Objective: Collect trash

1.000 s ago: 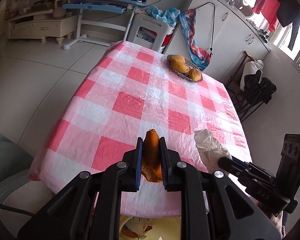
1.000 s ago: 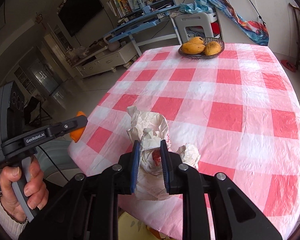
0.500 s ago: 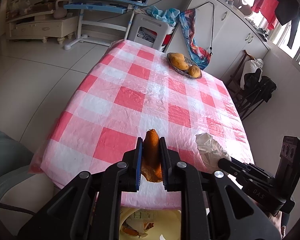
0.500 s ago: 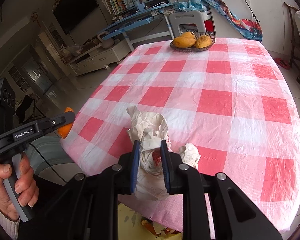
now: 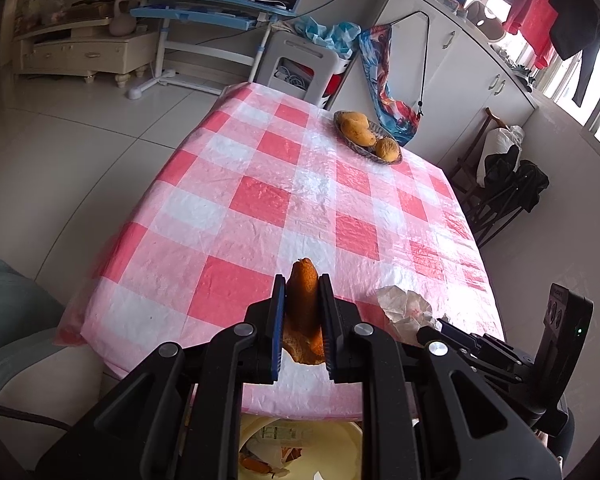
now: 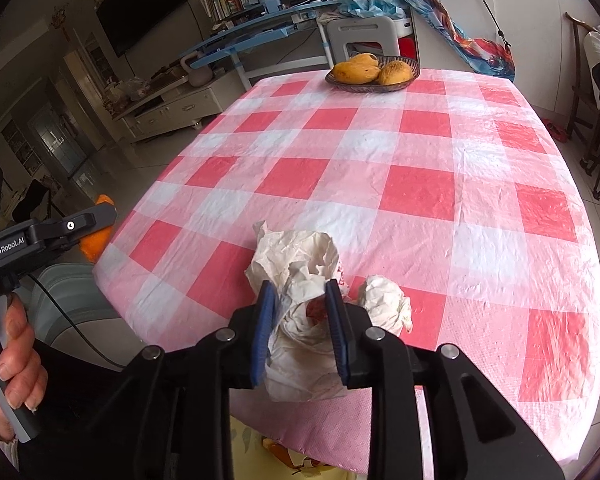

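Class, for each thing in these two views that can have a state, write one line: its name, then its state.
Left gripper: shut on the orange peel, held above the near table edge.
Right gripper: shut on the crumpled tissue.
Small tissue wad: loose on the tablecloth.
Fruit basket: upright at the far end, holding fruit.
Bin: open below the table edge, trash inside.

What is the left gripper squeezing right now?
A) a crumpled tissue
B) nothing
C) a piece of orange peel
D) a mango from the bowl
C: the left gripper is shut on a piece of orange peel, while the right gripper pinches the crumpled tissue.
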`<state>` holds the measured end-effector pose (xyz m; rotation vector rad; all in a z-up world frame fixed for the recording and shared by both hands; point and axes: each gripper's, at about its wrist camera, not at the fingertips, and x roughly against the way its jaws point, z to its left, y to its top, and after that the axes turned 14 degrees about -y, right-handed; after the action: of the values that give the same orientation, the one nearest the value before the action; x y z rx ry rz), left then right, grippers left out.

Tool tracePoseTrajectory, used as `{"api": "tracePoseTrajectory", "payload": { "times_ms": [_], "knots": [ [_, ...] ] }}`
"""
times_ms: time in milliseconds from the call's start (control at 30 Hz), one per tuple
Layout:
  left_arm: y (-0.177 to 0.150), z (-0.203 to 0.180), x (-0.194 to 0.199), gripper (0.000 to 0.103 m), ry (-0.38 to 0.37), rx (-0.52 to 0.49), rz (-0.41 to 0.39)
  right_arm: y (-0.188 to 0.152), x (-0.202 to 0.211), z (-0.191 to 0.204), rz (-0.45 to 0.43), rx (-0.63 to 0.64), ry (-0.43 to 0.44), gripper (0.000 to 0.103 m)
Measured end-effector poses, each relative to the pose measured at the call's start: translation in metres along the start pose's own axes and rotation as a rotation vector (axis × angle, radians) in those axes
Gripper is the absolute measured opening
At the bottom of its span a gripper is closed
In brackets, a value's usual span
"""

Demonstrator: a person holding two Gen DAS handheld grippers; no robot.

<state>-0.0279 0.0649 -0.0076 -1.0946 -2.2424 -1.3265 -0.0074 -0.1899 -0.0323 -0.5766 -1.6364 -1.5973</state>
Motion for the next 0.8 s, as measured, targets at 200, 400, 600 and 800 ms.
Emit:
{"api": "tracePoseTrajectory", "payload": {
  "times_ms": [200,400,600,800],
  "knots": [
    [0.000,0.001,0.000,0.016,-0.002,0.002,0.000,-0.001,0.000,0.003,-0.005,0.018,-0.011,0.027],
    [0.001,0.001,-0.001,0.016,0.001,0.000,0.004,-0.001,0.001,-0.001,-0.002,-0.024,0.026,0.027],
    [0.000,-0.001,0.000,0.016,-0.004,-0.007,-0.001,-0.003,0.012,-0.001,-0.028,-0.056,0.095,0.027],
    [-0.004,-0.007,0.002,0.016,-0.007,-0.020,-0.012,-0.006,0.032,0.006,-0.085,-0.056,0.159,0.027]
  ]
}}
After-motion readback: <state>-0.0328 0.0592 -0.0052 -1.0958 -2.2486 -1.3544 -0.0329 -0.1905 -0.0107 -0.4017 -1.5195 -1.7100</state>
